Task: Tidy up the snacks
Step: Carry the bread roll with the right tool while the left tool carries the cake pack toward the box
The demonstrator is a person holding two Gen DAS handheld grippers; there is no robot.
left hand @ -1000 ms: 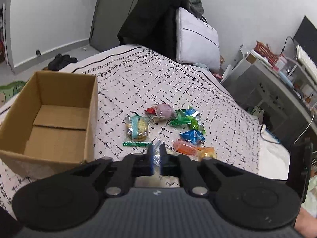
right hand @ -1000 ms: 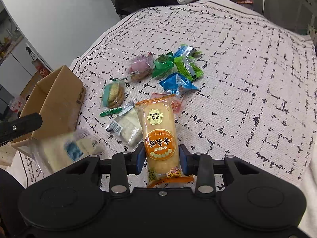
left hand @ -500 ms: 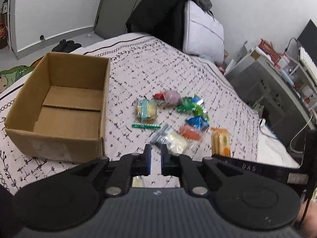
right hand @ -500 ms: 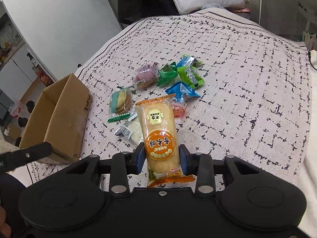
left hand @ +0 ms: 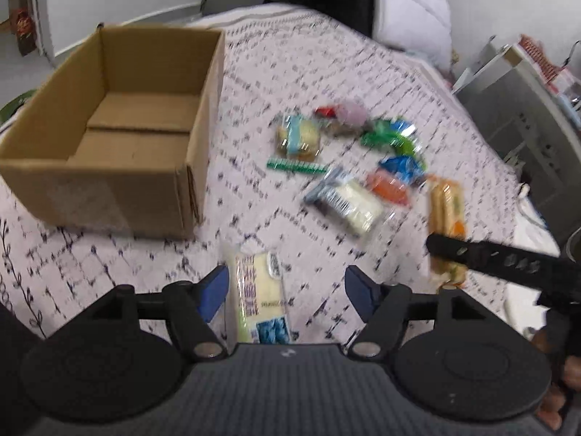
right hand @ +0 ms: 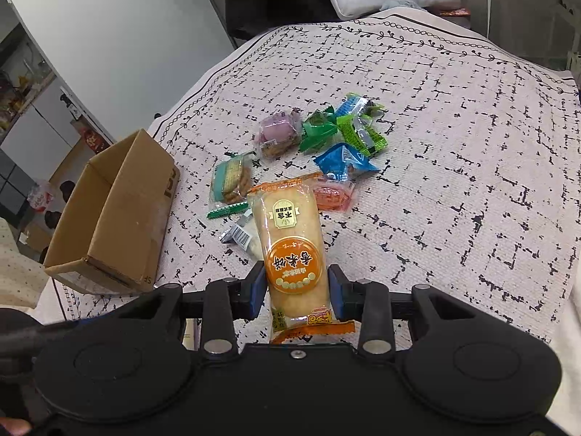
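You are working with the left gripper, whose jaws are opening at this moment; a pale yellow snack packet is lying between them on the bedspread, close to the left pad, and neither pad is pressing on it. You are approaching a pick, so centre the packet between the pads before closing, and take it across its narrow width, since the film wrapper is likely to slip or crumple if caught by a corner.

The right gripper is clamping a tall orange-labelled rice cracker pack upright at its lower end; keep that grip steady while the left side is working.

The cardboard box is standing open and apparently empty near the left edge of the bedspread, just beyond the packet. Carry each item over the near wall before releasing.

The remaining snacks are lying in a loose cluster toward the middle of the bedspread, near the box but not touching it.
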